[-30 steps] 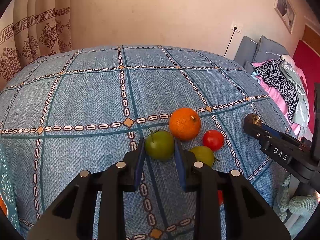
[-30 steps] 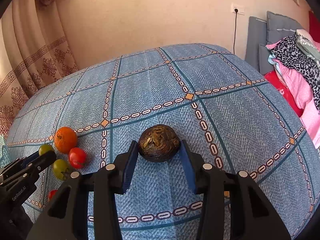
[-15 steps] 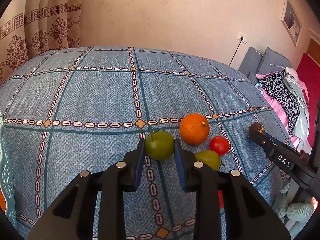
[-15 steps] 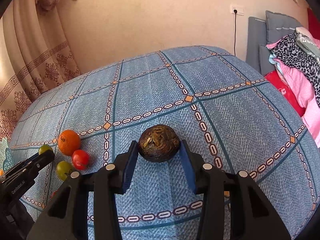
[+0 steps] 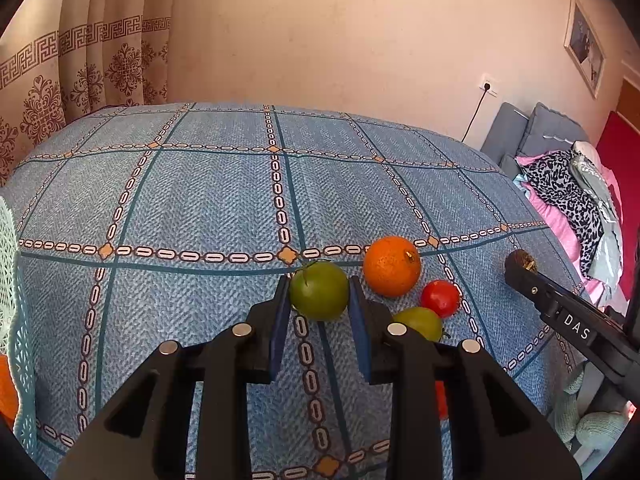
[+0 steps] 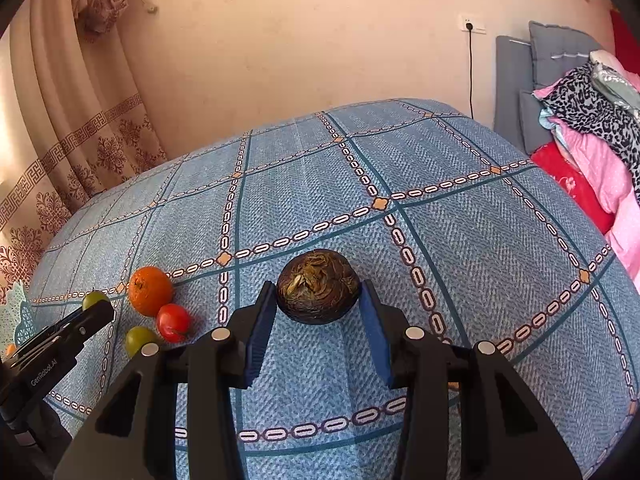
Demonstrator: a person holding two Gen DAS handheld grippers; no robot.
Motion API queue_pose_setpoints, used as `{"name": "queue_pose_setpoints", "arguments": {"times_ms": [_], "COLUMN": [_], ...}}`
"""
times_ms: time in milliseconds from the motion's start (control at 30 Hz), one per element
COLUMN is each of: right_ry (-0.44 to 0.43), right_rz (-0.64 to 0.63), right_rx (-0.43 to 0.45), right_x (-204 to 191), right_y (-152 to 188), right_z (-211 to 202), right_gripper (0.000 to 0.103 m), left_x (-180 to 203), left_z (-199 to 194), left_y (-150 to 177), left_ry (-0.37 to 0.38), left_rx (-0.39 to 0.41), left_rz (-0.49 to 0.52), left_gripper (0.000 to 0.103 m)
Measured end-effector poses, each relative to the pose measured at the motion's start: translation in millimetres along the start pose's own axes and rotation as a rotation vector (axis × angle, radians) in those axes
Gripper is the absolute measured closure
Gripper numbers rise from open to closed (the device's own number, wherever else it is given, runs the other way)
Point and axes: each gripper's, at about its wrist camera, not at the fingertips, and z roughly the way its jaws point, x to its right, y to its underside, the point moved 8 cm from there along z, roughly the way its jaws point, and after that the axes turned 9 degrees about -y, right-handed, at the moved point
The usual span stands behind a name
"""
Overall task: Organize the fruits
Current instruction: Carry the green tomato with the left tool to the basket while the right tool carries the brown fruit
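The left gripper (image 5: 319,300) carries the green apple (image 5: 319,290) leftward, away from the orange (image 5: 391,266).

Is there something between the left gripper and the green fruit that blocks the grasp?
Nothing visible does. The green fruit already sits between the blue pads of the left gripper. The orange lies beside it, outside the jaws.

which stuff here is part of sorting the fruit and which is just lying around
Job:
green fruit in left gripper
dark brown fruit in right gripper
orange
red tomato
second green fruit
white lattice basket

Lying about:
pile of clothes
curtain
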Motion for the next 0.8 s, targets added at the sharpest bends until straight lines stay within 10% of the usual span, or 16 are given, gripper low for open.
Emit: {"name": "queue_pose_setpoints", "arguments": {"times_ms": [800], "right_ry": [-0.044], "right_rz": [0.010], "right_rx": [0.020], "right_x": [-4], "right_y": [1], "right_z": [-9], "right_gripper": [0.060], "left_x": [-17], "left_z": [-42], "left_y": [-19], "left_ry": [-0.179], "left_rx": [0.128], "left_rz": [-0.020], "left_gripper": [0.074]}}
